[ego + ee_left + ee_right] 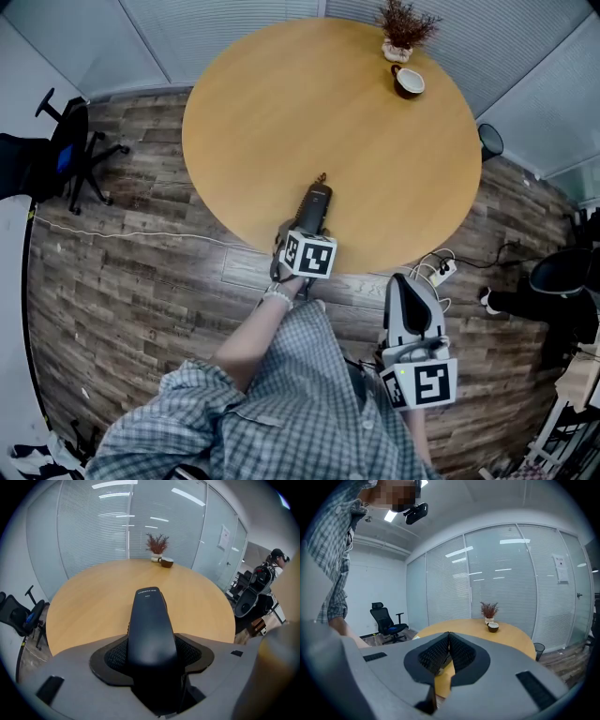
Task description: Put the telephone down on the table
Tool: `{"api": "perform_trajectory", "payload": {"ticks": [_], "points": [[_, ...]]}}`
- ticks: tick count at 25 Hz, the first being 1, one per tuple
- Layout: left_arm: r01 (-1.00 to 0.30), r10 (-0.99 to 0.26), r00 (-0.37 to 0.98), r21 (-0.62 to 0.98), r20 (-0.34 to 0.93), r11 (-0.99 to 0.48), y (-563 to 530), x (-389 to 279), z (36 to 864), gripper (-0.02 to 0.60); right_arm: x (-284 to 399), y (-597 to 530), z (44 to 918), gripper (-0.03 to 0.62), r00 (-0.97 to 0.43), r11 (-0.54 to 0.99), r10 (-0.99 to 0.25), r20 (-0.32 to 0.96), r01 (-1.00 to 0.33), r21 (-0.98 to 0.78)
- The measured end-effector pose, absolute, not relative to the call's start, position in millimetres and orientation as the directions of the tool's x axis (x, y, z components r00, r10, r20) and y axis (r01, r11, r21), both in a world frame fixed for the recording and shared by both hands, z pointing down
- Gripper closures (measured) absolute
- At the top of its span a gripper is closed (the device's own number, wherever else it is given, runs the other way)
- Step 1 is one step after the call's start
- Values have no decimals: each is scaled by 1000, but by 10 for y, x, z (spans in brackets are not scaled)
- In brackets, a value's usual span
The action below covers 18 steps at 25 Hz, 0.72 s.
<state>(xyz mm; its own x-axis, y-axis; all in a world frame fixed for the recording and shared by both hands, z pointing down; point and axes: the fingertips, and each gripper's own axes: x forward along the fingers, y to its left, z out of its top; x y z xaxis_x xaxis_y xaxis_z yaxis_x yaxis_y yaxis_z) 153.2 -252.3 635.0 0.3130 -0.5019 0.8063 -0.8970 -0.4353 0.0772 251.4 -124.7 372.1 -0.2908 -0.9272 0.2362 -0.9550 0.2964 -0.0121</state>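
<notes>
A checked shirt sleeve [281, 403] fills the lower middle of the head view, nearest the camera. Just above it, at the frame's centre, the black telephone [316, 206] is clasped at its lower end by the left gripper [306, 232]. In the left gripper view the fingers [114, 656] are seen pressed against both sides of the handset [150, 620], which juts away from them towards the top of the frame. The telephone is held over the near edge of the round wooden surface [281, 103]; whether it touches the wood cannot be told.

At the lower right the right gripper [404, 284] is held off the surface, above the plank floor [141, 281], with its fingers [461, 651] clenched together on nothing.

At the surface's far edge, upper right, a cup [410, 82] is seen just beside a small potted plant [405, 28]. A black office chair [70, 150] is seen at the upper left, and a power strip [441, 272] lies on the floor by the right gripper.
</notes>
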Motion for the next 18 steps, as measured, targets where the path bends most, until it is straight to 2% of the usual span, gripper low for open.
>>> {"api": "perform_trajectory", "payload": {"ticks": [6, 11, 18], "points": [[-865, -507, 338, 50, 793, -499, -2480, 1569, 6378, 298, 2509, -1170, 3693, 585, -266, 273, -935, 236, -962, -2], [-837, -464, 425, 143, 777, -528, -2476, 1661, 6327, 262, 2456, -1171, 3664, 585, -264, 271, -937, 228, -963, 1], [-804, -493, 507, 183, 707, -565, -2481, 1691, 5950, 250, 2353, -1127, 3620, 585, -267, 274, -941, 210, -962, 4]]}}
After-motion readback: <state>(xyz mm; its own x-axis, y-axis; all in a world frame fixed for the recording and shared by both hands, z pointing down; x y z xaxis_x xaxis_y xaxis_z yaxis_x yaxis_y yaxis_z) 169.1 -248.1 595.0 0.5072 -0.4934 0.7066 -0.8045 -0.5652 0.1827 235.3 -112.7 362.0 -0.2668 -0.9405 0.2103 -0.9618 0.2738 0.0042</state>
